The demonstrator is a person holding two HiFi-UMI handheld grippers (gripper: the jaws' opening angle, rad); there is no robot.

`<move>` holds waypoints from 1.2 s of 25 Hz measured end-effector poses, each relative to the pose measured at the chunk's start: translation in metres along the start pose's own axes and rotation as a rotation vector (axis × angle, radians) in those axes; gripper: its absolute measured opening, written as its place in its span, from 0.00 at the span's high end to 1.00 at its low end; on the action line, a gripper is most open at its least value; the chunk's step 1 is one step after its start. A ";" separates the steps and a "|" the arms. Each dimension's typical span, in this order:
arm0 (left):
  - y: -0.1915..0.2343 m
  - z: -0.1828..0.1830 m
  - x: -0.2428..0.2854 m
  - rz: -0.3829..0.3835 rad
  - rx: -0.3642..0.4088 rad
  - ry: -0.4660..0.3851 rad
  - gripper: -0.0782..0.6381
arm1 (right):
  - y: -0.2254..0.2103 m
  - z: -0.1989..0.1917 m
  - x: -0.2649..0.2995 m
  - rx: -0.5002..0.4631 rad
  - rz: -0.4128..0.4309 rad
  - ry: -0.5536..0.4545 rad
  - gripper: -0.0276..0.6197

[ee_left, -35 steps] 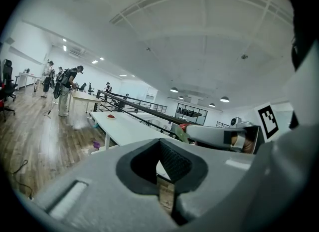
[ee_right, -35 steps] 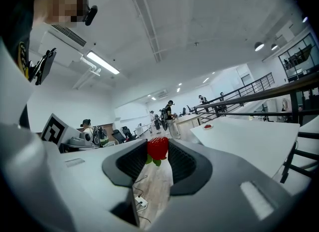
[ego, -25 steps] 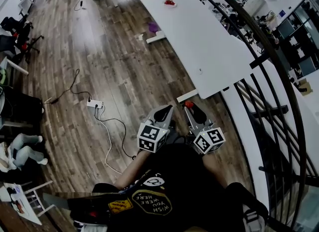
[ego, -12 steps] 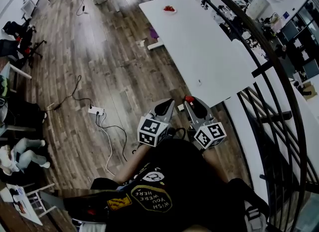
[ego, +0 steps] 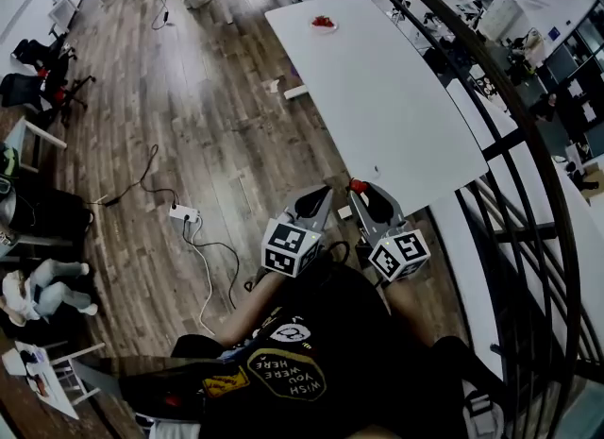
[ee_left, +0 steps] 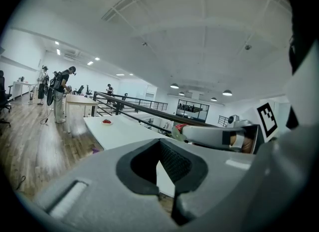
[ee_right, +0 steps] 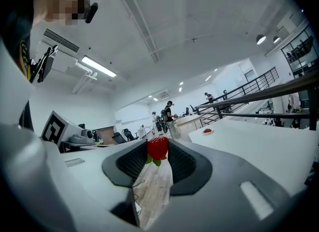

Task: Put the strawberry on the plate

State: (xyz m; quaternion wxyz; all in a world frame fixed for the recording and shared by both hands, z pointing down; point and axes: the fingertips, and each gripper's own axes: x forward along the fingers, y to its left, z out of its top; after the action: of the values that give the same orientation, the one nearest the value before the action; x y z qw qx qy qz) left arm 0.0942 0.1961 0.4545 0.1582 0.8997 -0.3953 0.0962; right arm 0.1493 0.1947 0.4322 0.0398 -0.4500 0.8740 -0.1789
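A wooden plank floor (ego: 189, 126) with a matte grain fills the left of the head view, and a white power strip (ego: 182, 212) lies on it with thin dark cables trailing off. The left gripper (ego: 314, 203) is held low in front of the person. Its smooth grey jaws meet at the tips, with nothing between the dark ribbed pads. Just beside it, the right gripper (ego: 363, 196) is clamped on the strawberry (ee_right: 157, 148). The fruit is glossy red and plump, with small green leaves at its lower end. It sits pinched at the very tips of the jaws, in the air by the near corner of the table (ego: 396, 97). That table is a long, flat, plain white slab. A small round white plate (ego: 323, 24) stands at its far end, well apart from the strawberry, with something red on it. A dark curved metal railing (ego: 500, 78) runs along the right.
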 end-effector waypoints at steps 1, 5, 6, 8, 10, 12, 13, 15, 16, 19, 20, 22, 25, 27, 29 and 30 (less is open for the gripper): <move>0.001 -0.002 0.004 0.000 -0.002 0.007 0.88 | -0.005 -0.003 0.003 0.000 0.001 0.007 0.75; 0.014 -0.004 0.014 0.003 -0.027 0.025 0.88 | -0.017 -0.005 0.013 0.013 -0.006 0.020 0.75; 0.018 -0.003 0.016 0.004 -0.030 0.026 0.88 | -0.017 -0.003 0.017 0.018 -0.009 0.021 0.75; 0.026 0.000 0.021 0.000 -0.034 0.026 0.88 | -0.019 -0.001 0.025 0.024 -0.017 0.026 0.75; 0.034 0.004 0.025 -0.007 -0.036 0.026 0.88 | -0.021 -0.001 0.035 0.027 -0.024 0.032 0.75; 0.045 0.009 0.029 -0.015 -0.034 0.025 0.88 | -0.023 0.000 0.048 0.022 -0.028 0.032 0.75; 0.052 0.012 0.030 -0.019 -0.031 0.025 0.88 | -0.024 0.002 0.056 0.018 -0.030 0.030 0.75; 0.067 0.018 0.034 -0.028 -0.029 0.024 0.89 | -0.024 0.006 0.072 0.015 -0.038 0.021 0.75; 0.075 0.021 0.035 -0.032 -0.028 0.020 0.89 | -0.024 0.007 0.079 0.014 -0.044 0.016 0.75; 0.096 0.032 0.038 -0.044 -0.022 0.004 0.88 | -0.020 0.012 0.098 0.005 -0.058 0.007 0.75; 0.101 0.036 0.037 -0.049 -0.020 -0.003 0.88 | -0.017 0.014 0.103 0.001 -0.061 0.006 0.75; 0.110 0.043 0.037 -0.060 -0.017 -0.017 0.88 | -0.013 0.016 0.113 -0.007 -0.066 0.003 0.75; 0.123 0.046 0.036 -0.074 -0.016 -0.021 0.88 | -0.010 0.016 0.129 -0.015 -0.071 0.000 0.75; 0.131 0.039 0.032 -0.082 -0.021 -0.010 0.88 | -0.006 0.014 0.137 -0.016 -0.073 -0.001 0.75; 0.142 0.030 0.030 -0.080 -0.034 0.003 0.88 | -0.001 0.009 0.147 -0.014 -0.075 0.004 0.75; 0.147 0.026 0.029 -0.077 -0.044 0.007 0.88 | 0.001 0.006 0.152 -0.013 -0.075 0.012 0.75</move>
State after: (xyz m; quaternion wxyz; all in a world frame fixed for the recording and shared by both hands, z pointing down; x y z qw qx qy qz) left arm 0.0055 0.0732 0.4698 0.1829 0.9101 -0.3620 0.0846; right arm 0.0598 0.0714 0.4408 0.0248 -0.4815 0.8579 -0.1775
